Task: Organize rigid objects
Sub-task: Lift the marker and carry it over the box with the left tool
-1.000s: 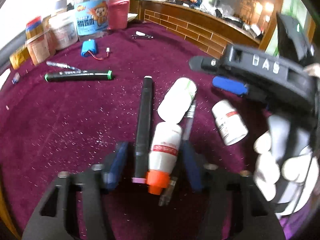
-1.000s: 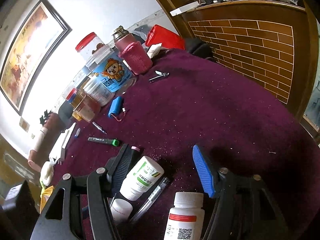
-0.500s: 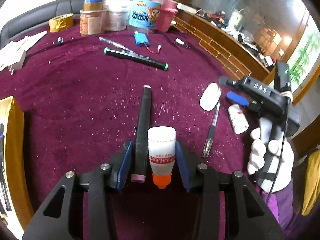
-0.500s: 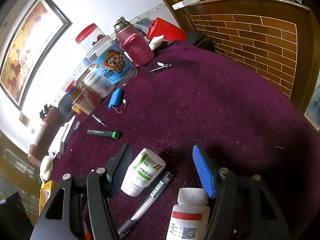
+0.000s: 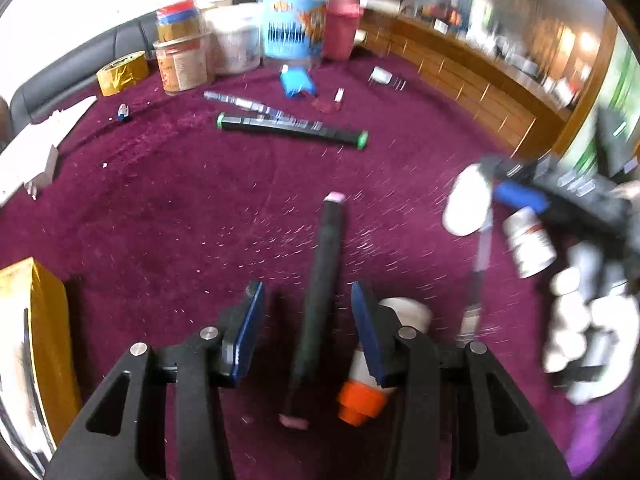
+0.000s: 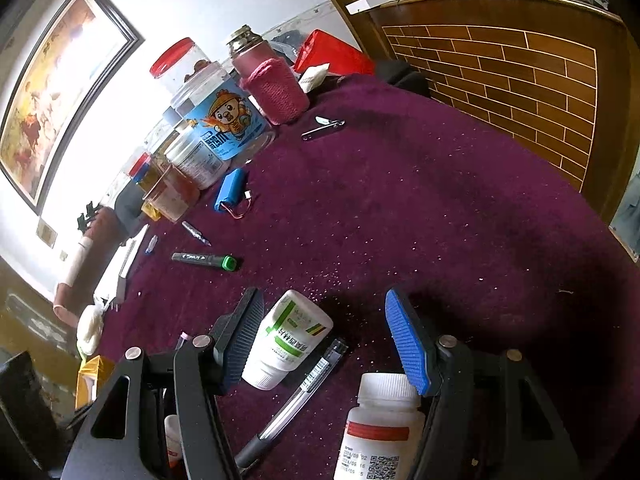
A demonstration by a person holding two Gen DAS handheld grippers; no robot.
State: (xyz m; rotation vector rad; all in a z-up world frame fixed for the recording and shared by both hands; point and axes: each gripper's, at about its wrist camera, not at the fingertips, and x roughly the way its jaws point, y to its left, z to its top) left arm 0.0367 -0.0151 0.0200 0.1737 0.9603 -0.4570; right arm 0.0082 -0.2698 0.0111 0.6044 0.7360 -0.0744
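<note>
The left gripper (image 5: 306, 330) is hanging unclenched over a black marker (image 5: 320, 284), pads clear of its barrel, while an orange-capped bottle (image 5: 366, 384) is lying just outside the right-hand pad near the maroon surface's (image 5: 168, 216) front edge. The right gripper (image 6: 326, 342), also gripping nothing, is straddling a green-labelled bottle (image 6: 286, 340) and a clear pen (image 6: 298, 400), a red-labelled bottle (image 6: 380, 428) beside it. Closing now risks the left pad nudging the round bottle into a roll, or the right pinching pen and bottle together.
</note>
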